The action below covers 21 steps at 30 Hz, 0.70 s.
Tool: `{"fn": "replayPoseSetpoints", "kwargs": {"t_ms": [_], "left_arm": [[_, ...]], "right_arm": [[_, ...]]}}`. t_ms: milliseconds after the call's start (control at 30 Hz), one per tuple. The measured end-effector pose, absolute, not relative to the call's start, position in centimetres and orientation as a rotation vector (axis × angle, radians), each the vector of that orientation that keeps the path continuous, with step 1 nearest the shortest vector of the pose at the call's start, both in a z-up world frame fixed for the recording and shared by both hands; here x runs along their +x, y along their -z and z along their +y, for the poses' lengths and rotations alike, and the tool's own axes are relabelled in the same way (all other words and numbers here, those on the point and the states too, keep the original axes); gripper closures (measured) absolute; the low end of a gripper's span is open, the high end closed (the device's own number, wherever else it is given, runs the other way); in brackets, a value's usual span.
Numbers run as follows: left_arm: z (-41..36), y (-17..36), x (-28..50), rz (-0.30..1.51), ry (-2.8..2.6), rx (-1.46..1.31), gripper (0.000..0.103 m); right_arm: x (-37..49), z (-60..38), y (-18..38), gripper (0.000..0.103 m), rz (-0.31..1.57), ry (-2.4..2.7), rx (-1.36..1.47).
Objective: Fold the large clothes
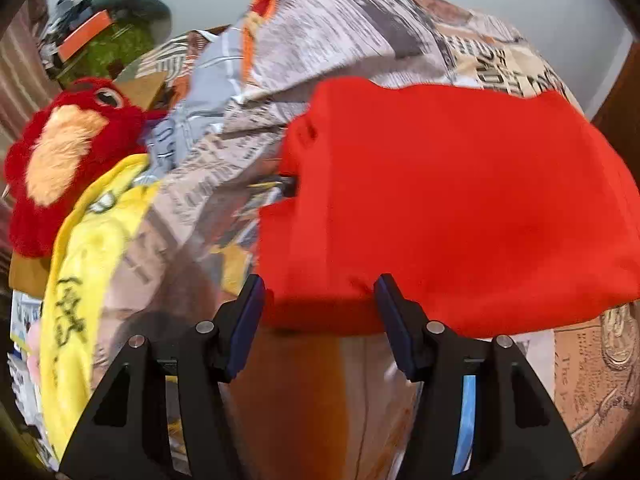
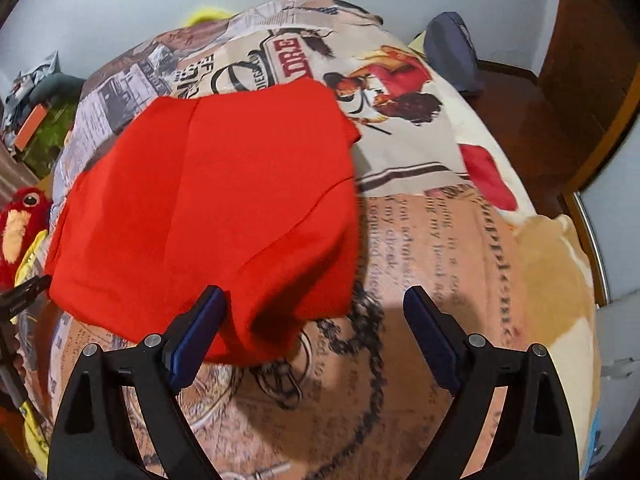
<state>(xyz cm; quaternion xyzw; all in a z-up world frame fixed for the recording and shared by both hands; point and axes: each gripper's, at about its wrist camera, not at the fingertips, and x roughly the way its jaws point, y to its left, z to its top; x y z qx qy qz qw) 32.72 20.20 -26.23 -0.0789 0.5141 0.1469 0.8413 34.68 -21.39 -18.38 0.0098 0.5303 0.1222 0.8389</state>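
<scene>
Grippers: left gripper [image 1: 318, 300] and right gripper [image 2: 316, 312] both stand with jaws spread wide and nothing between the pads; each has let go and grasps no cloth.
Garment: red garment [image 2: 208, 200] lies on the bed cover [image 2: 440, 260] just ahead of both tools. In the left view its near hem sits right at the fingertips, filling the space ahead and to the right. In the right view it lies ahead and to the left, with its near corner bulging between the fingers toward the left pad.
Done: judged from its compact, roughly rectangular shape with straight edges and a crease running front to back, the garment looks already folded at least once; no sleeves or loose parts show.
Left: the near corner in the right view is puffed and rounded instead of flat, so a smoothing or one more fold may remain. I judge the task late, perhaps near finished for this piece; layer count cannot be told.
Beyond: left of the left tool lie a yellow blanket [image 1: 92, 248] and a red plush [image 1: 60, 160]; further off is a green cap [image 1: 120, 32]. No other large clothes waiting to be folded can be made out.
</scene>
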Motion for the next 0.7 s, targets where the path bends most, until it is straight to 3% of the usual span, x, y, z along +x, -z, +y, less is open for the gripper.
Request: {"fn": "replayPoseSetpoints", "kwargs": {"t_ms": [300,467,700], "left_arm": [[22.1,23.0,29.7,1.014,-0.138,-0.537,0.046],[22.2,26.2,29.5,1.022,-0.003,-0.848,0.046],[21.6,30.5,31.5,1.032,0.045,-1.009,0.046]], "right_arm": [[33.1,-19.4,12.8,0.014,0.979,-0.317,0.020],[32.9,-16.8,12.3,0.014,0.947,-0.390,0.005],[32.7,-13.0,14.2,0.014,0.973,-0.456,-0.064]]}}
